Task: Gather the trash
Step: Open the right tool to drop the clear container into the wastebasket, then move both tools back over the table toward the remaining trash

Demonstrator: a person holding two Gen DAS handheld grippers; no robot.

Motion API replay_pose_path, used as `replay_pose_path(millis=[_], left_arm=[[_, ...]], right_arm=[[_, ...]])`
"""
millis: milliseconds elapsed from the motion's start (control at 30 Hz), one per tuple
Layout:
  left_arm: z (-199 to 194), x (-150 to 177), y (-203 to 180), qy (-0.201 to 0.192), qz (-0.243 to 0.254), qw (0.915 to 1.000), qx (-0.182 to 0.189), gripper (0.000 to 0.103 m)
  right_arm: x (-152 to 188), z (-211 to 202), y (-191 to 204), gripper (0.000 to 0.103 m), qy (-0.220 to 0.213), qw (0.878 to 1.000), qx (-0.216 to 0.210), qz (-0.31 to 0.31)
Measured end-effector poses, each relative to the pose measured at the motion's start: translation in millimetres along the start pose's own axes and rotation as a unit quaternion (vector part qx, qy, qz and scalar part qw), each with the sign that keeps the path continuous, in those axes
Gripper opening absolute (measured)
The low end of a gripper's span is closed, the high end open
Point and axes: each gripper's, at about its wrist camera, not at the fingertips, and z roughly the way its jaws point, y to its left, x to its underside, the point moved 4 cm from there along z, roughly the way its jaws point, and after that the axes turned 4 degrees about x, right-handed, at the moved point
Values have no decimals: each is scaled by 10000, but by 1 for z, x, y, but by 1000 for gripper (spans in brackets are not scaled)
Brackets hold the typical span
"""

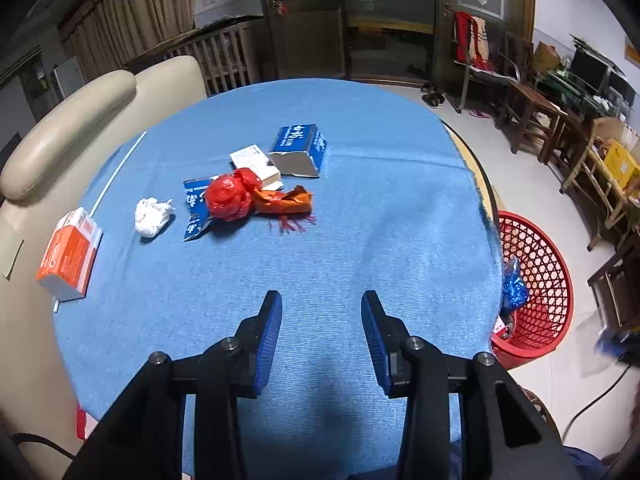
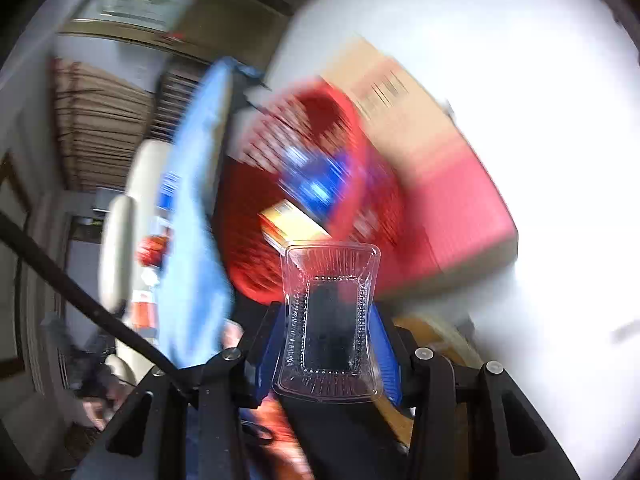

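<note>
The right claw pinches a clear tray near the red basket — next, carry it over the rim and release. The left claw hangs part-open, empty, above the worktop.

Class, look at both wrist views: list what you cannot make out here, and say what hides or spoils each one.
- Contents of the red basket, left wrist view: the table edge cuts off its near side.
- Items in the basket, right wrist view: motion blur smears them.
- Print on the blue carton, left wrist view: too small.
- Blue wrapper, left wrist view: partly under the red bag.
- Whatever lies behind the clear plastic tray in the right gripper: blurred, distorted.
</note>
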Motion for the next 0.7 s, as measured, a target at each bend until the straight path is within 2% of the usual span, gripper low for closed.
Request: replay_pose_path(millis=[33,100,133,167,200,267,367,433,533,700], left_arm=[[0,0,2,0,-30,10000,-11,42],[-1,0,4,-8,-68,10000,-8,42],[-2,-1,4,-17,-70,10000,-13,42],[-4,-1,6,-33,-68,10000,-31,42],[-5,-1,7,-50,-66,10000,-50,42],[-8,-2,14,-94,-95,9998,-115,43],[-8,-4,31,-131,-259,9993,-239,49],[-7,-5,50,-149,-455,9983,-327,49],[-4,-6,74,-146,-702,9963,-470,49],[4,-4,116,-104,-1123,9913,-677,49]], right_arm=[[-10,-10,12,49,-152,9998,-62,-96],[-25,-17,32,60,-474,9986,-114,-210],[-34,-16,41,60,-650,9976,-50,-244],[-39,-11,45,61,-744,9969,17,-268],[-42,-4,51,68,-794,9964,91,-274],[-52,16,55,74,-758,9962,382,-171],[-61,37,61,74,-866,9920,857,-320],[-65,42,68,74,-881,9907,947,-421],[-65,49,90,74,-883,9910,793,-625],[-65,72,152,74,-763,9876,500,-1275]])
